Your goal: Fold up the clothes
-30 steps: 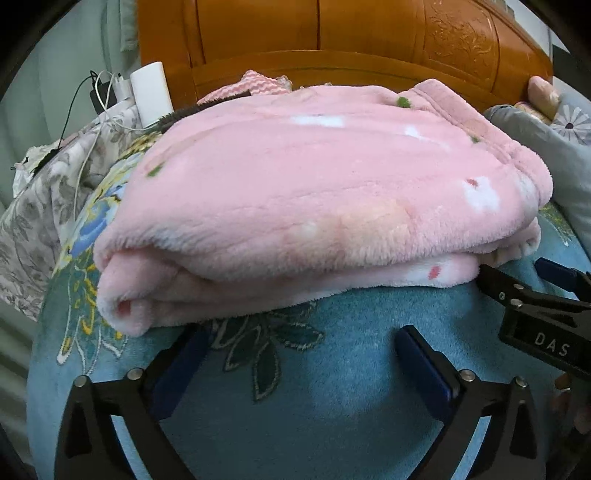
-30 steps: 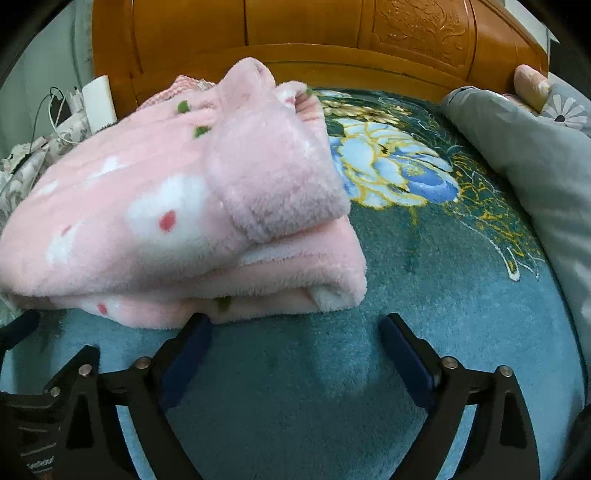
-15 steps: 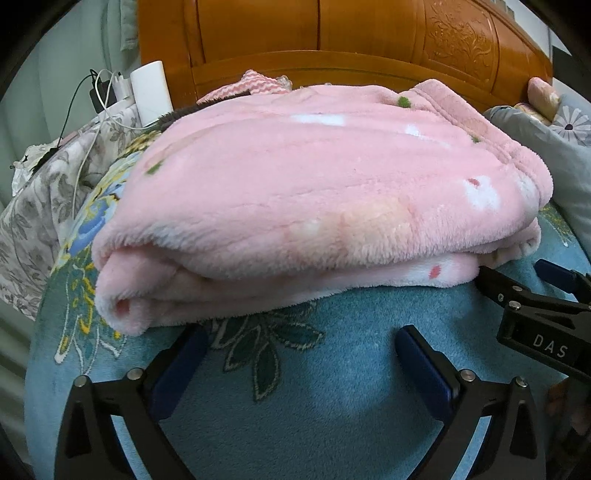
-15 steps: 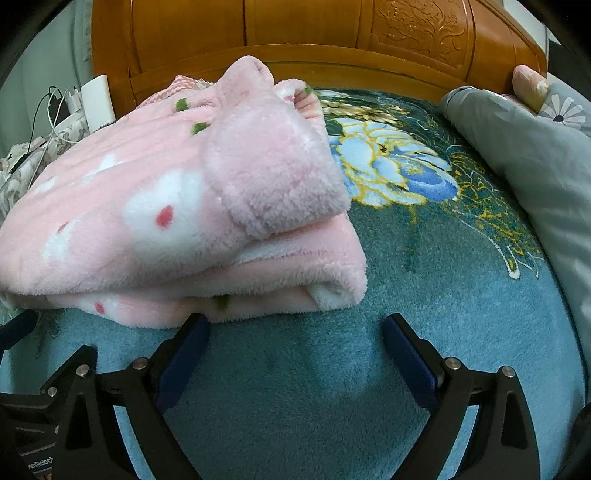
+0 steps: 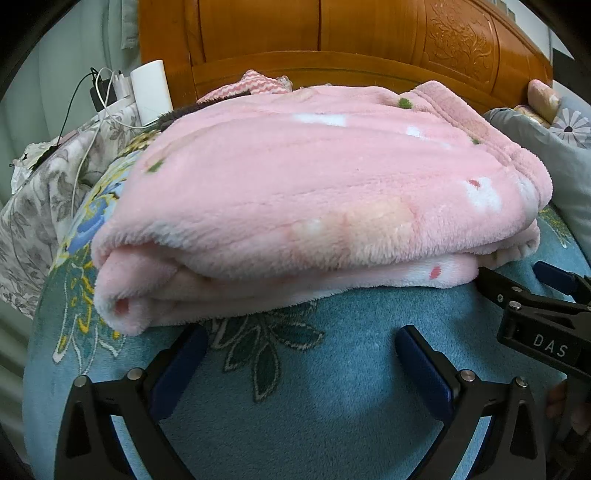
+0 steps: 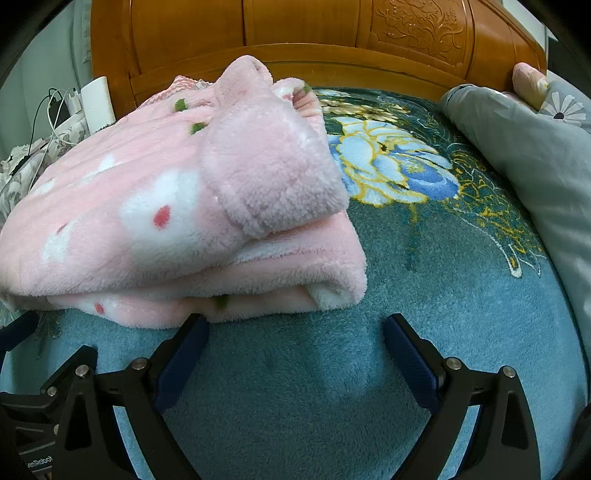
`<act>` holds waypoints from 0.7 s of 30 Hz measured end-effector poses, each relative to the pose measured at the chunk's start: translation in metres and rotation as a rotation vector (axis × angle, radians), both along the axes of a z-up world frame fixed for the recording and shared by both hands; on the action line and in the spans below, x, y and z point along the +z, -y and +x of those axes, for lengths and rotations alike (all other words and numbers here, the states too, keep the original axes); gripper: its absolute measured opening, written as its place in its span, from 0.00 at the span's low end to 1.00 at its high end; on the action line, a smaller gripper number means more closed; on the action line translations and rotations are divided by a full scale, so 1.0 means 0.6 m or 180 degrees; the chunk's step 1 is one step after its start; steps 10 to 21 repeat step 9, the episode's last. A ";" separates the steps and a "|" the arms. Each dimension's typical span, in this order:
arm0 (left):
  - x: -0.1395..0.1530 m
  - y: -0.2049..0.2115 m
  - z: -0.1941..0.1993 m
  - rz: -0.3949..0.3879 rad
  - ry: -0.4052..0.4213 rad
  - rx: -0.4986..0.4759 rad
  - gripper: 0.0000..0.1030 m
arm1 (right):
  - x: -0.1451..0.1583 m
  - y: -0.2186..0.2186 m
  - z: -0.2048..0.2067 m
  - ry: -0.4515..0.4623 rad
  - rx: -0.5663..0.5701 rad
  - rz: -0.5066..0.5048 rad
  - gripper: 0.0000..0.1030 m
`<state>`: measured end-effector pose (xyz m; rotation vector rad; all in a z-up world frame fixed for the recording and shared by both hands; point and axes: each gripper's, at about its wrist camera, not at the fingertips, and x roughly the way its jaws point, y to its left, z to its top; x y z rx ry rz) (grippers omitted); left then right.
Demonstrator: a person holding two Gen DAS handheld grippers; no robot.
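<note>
Resting folded on the blue bedspread (image 5: 332, 369): pink fleece garment (image 5: 314, 206), apparently pyjamas. Left hand-held gripper (image 5: 301, 363) and right hand-held gripper (image 6: 295, 350) both spread apart, empty, just beside its near edge.

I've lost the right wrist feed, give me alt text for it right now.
A folded pink fleece garment with white and red spots lies on a blue floral blanket, just beyond the right gripper, whose fingers are spread open and empty. A wooden headboard stands behind, with a grey pillow at right.
</note>
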<state>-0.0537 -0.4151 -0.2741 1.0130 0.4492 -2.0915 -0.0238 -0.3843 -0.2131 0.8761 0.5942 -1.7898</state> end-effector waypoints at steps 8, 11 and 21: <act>0.000 0.000 0.001 0.0018 -0.0017 -0.0013 1.00 | -0.001 0.003 -0.003 0.0002 -0.0003 0.0004 0.94; 0.001 0.000 0.002 0.0020 -0.0017 -0.0014 1.00 | -0.001 0.004 -0.003 0.0001 -0.0003 0.0004 0.94; 0.001 0.000 0.002 0.0020 -0.0017 -0.0014 1.00 | -0.001 0.004 -0.003 0.0001 -0.0003 0.0004 0.94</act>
